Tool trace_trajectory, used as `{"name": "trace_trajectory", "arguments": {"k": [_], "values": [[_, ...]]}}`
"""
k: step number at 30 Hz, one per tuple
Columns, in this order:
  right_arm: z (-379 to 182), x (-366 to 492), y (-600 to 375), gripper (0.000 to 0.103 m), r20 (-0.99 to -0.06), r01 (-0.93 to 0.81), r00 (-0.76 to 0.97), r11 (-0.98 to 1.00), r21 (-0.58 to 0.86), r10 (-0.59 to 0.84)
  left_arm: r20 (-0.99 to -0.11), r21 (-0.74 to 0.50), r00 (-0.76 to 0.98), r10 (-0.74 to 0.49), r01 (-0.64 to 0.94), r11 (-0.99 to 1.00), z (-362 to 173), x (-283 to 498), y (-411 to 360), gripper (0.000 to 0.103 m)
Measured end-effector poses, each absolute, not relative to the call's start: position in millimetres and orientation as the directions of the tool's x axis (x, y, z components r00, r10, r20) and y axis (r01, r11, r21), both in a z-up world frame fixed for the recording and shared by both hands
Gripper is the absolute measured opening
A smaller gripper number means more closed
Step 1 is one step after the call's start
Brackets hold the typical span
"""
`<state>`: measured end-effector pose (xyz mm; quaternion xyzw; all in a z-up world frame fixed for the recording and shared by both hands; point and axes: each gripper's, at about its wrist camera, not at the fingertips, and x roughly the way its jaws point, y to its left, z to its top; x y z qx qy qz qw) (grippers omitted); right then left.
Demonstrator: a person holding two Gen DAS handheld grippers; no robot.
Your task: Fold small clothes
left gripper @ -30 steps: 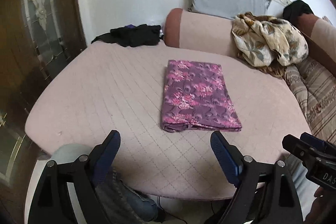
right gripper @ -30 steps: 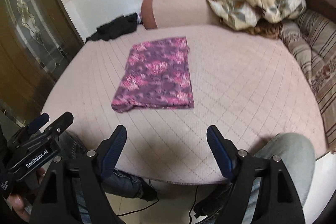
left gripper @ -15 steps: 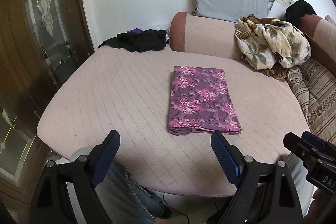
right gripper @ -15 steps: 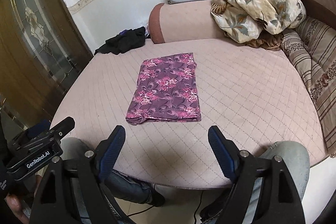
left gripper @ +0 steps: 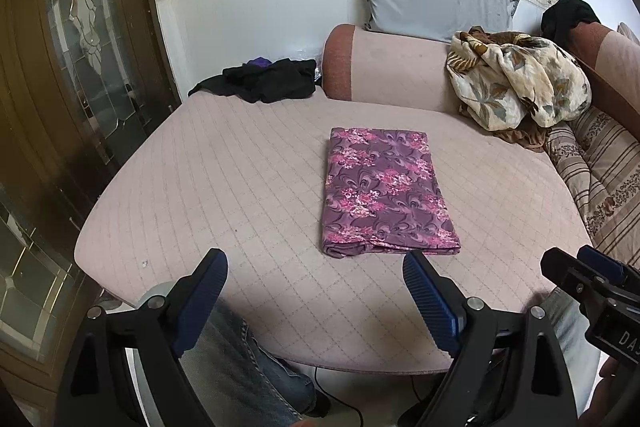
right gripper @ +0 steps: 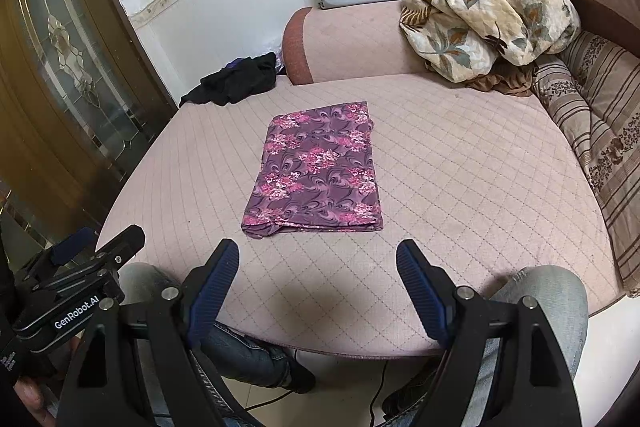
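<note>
The folded purple floral cloth (left gripper: 384, 195) is laid mid-mattress (left gripper: 224, 187), long axis near to far, straight beyond both wide-open, empty grippers, being slightly right of the left gripper (left gripper: 316, 291) and slightly left of the right gripper (right gripper: 318, 283).

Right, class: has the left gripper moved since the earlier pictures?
Yes. The left gripper has drawn back from the bed: the folded cloth looks smaller.
</note>
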<state>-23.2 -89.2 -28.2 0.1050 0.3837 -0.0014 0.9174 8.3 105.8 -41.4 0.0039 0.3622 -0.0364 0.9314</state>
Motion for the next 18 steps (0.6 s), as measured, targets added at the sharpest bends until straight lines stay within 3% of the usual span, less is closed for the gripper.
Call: {"name": "trace_trajectory", "arguments": {"k": [18], "values": [[-23.6, -26.5, -84.4, 0.080, -0.701, 0.092, 0.711, 0.978, 0.187, 0.067, -0.682, -0.017, 0.728, -0.063, 0.071, 0.997, -42.1, 8.4, 109.0, 0.093]]}}
